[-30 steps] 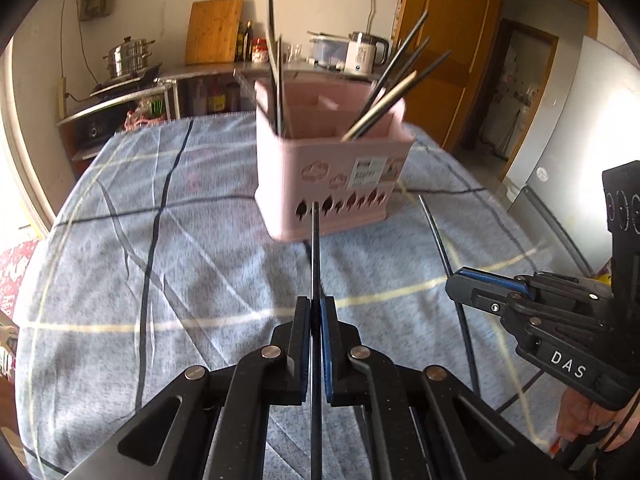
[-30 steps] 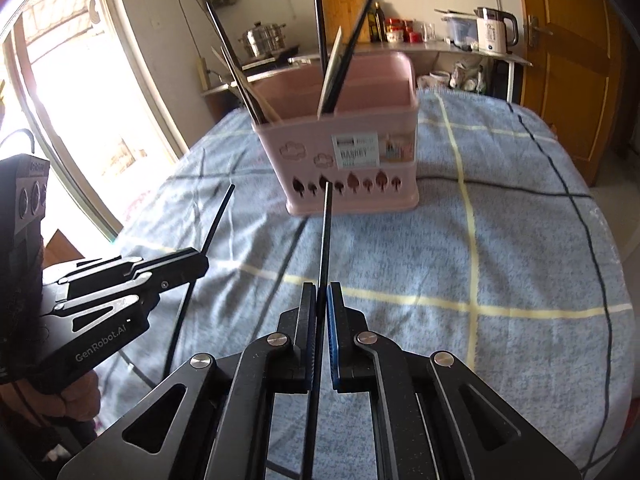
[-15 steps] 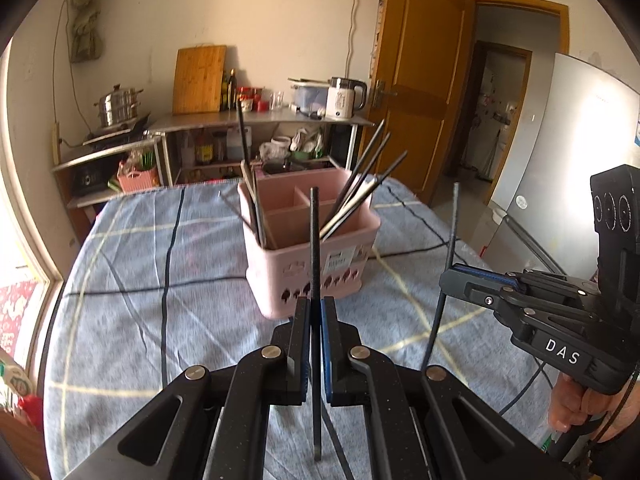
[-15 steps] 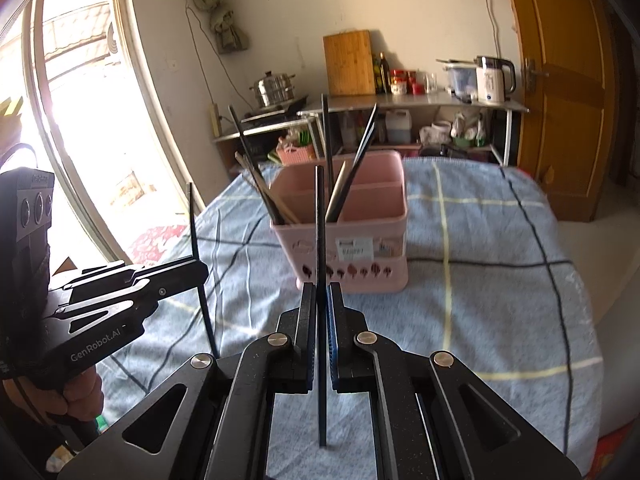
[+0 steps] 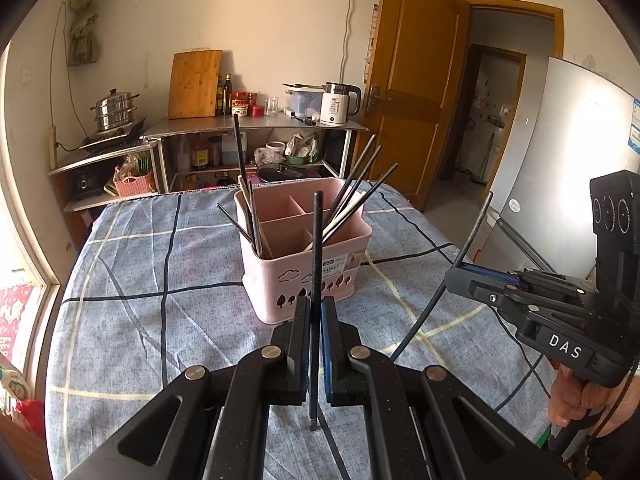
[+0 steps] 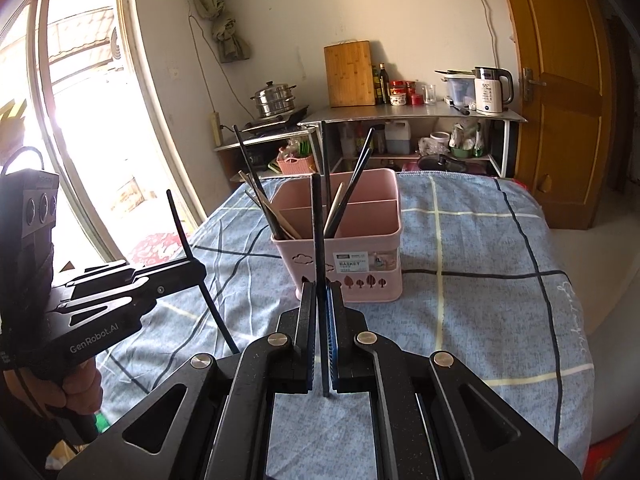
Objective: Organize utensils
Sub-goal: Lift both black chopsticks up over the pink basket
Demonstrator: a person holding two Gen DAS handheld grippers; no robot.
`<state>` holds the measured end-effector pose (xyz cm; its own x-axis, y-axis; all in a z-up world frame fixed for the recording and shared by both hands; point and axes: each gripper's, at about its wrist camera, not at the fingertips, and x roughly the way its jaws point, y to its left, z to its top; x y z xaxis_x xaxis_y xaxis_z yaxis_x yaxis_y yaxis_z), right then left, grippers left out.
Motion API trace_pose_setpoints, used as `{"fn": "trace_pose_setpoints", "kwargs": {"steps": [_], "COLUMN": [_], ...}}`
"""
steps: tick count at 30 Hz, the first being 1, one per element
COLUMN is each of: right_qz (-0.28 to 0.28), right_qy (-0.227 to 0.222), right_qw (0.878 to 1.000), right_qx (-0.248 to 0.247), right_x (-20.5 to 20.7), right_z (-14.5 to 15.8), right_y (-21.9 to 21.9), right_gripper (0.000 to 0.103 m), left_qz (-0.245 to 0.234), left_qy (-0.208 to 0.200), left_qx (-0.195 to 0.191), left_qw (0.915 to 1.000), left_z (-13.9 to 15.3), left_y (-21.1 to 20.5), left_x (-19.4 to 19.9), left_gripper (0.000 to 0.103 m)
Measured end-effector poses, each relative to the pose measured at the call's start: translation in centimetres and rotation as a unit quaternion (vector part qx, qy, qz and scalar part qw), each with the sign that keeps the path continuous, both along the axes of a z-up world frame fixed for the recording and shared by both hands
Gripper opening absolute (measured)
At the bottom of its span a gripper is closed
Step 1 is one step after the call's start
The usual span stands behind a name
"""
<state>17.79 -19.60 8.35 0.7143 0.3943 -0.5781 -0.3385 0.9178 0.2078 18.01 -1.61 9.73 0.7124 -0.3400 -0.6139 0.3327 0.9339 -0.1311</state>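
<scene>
A pink divided utensil basket (image 5: 308,276) stands on the blue checked tablecloth (image 5: 160,320), with several black and wooden chopsticks leaning in its compartments; it also shows in the right wrist view (image 6: 360,264). My left gripper (image 5: 316,304) is shut on a black chopstick (image 5: 317,248), held upright above the cloth in front of the basket. My right gripper (image 6: 320,292) is shut on another black chopstick (image 6: 318,232), also upright. Each gripper shows in the other's view, the right one (image 5: 460,276) and the left one (image 6: 196,272), with its chopstick tilted.
A steel counter (image 5: 256,124) with a cutting board, bottles, a kettle and a steamer pot stands behind the table. A wooden door (image 5: 416,92) and a fridge (image 5: 568,168) are to the right. A bright window (image 6: 80,120) is on the left.
Both grippers have lifted their chopsticks off the cloth and risen, swinging them from lying flat to upright. The basket now appears lower and farther away.
</scene>
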Motion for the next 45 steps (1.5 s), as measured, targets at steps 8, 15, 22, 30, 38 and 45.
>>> {"fn": "trace_pose_setpoints", "kwargs": {"steps": [8, 15, 22, 30, 38, 45], "right_qz": [0.003, 0.008, 0.009, 0.010, 0.010, 0.007], "right_qy": [-0.007, -0.028, -0.054, -0.093, -0.122, -0.134], "right_qw": [1.000, 1.000, 0.998, 0.995, 0.992, 0.991], "right_qx": [0.003, 0.005, 0.011, 0.014, 0.019, 0.018], "right_x": [-0.6, -0.6, 0.0, 1.6, 3.6, 5.4], "right_z": [0.5, 2.0, 3.9, 7.0, 9.3, 10.0], "right_y": [-0.1, 0.1, 0.0, 0.6, 1.4, 2.2], "right_gripper": [0.005, 0.005, 0.005, 0.005, 0.005, 0.005], "left_qz": [0.002, 0.000, 0.003, 0.004, 0.010, 0.020], "left_qy": [0.001, -0.011, -0.032, -0.066, -0.091, -0.107], "left_qx": [-0.002, -0.007, -0.013, -0.014, -0.013, -0.011], "left_qw": [1.0000, 0.9999, 0.9994, 0.9977, 0.9958, 0.9940], "left_z": [0.5, 2.0, 4.5, 8.4, 11.4, 12.5], "left_y": [0.2, 0.0, 0.2, 0.1, -0.1, -0.1], "left_x": [-0.7, -0.9, -0.3, 1.7, 4.6, 7.2], "left_gripper": [0.005, 0.004, 0.004, 0.004, 0.004, 0.004]}}
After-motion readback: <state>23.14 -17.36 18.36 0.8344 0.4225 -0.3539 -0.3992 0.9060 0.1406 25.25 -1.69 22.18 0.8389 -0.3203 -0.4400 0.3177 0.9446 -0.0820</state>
